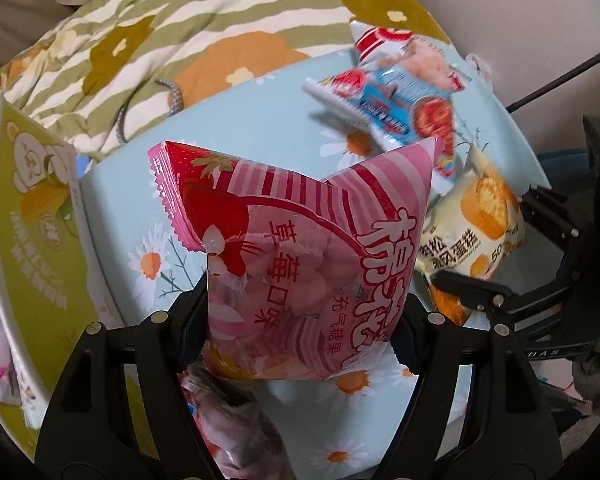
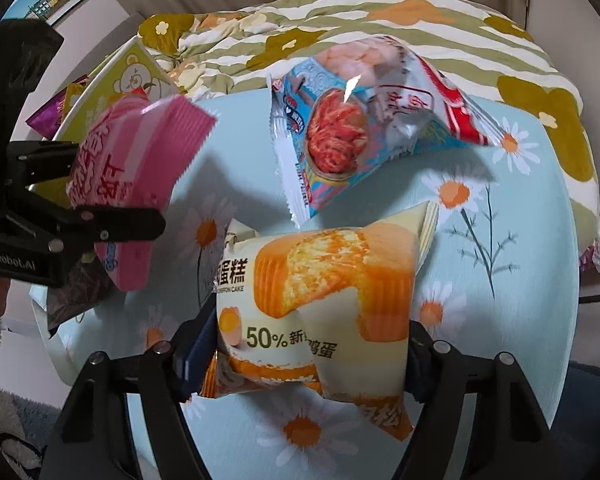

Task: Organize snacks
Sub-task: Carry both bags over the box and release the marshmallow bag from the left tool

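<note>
Pink marshmallow bag (image 1: pixel 300 264) sat pinched in the left gripper (image 1: pixel 300 328), lifted off the daisy-print table (image 1: pixel 260 128), probably bound for the green box (image 1: pixel 36 216) at left. Further right, the right gripper (image 2: pixel 312 352) clamped a yellow cake packet (image 2: pixel 320 304) likewise aloft. Blue-and-red snack packs (image 2: pixel 360 128) lay beyond, untouched.

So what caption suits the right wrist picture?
Right claw gripping a yellow-orange cake packet above a daisy-print tabletop.
</note>
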Demonstrator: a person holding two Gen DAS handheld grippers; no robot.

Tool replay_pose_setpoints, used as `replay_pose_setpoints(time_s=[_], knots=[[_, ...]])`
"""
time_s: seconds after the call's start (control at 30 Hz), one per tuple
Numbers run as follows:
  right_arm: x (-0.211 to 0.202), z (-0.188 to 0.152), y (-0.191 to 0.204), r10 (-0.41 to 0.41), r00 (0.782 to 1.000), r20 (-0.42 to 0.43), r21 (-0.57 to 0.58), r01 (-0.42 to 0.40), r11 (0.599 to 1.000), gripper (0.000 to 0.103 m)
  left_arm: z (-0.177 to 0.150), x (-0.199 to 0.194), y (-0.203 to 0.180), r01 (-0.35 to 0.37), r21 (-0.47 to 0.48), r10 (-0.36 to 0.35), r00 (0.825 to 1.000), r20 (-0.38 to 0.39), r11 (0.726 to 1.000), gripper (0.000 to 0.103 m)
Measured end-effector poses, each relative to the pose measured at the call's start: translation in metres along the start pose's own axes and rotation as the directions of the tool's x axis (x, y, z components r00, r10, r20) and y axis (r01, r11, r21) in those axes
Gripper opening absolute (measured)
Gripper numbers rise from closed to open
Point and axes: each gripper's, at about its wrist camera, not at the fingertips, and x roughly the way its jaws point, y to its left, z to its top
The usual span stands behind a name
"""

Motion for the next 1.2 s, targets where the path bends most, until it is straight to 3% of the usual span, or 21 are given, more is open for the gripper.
replay_pose_setpoints(time_s=[0.33, 0.67, 0.97, 1.2], knots=[[-0.061, -0.01, 0.007, -0.014, 0.998, 0.069, -0.042, 0.017, 0.999, 0.072, -0.004, -0.047, -0.026, 0.03, -0.051, -0.024, 0.993, 0.115, 0.998, 0.074], [-0.12, 0.01, 0.038, 0.017, 0.985, 0.172, -0.17, 0.013, 0.985, 0.071, -0.021, -0.12, -0.029, 0.039, -0.16, 0.007, 0.961, 0.276, 0.986, 0.074], [-0.134, 0.046, 0.113, 0.094, 0.967, 0.235, -0.3, -0.02, 0.954, 0.071, -0.066, -0.176, 0.032, 0.0, -0.305, 0.121, 0.919, 0.376, 0.952, 0.074], [-0.119, 0.075, 0.188, 0.175, 0.955, 0.239, -0.345, -0.085, 0.935, 0.072, -0.123, -0.198, 0.106, -0.031, -0.437, 0.214, 0.902, 0.375, 0.899, 0.074]])
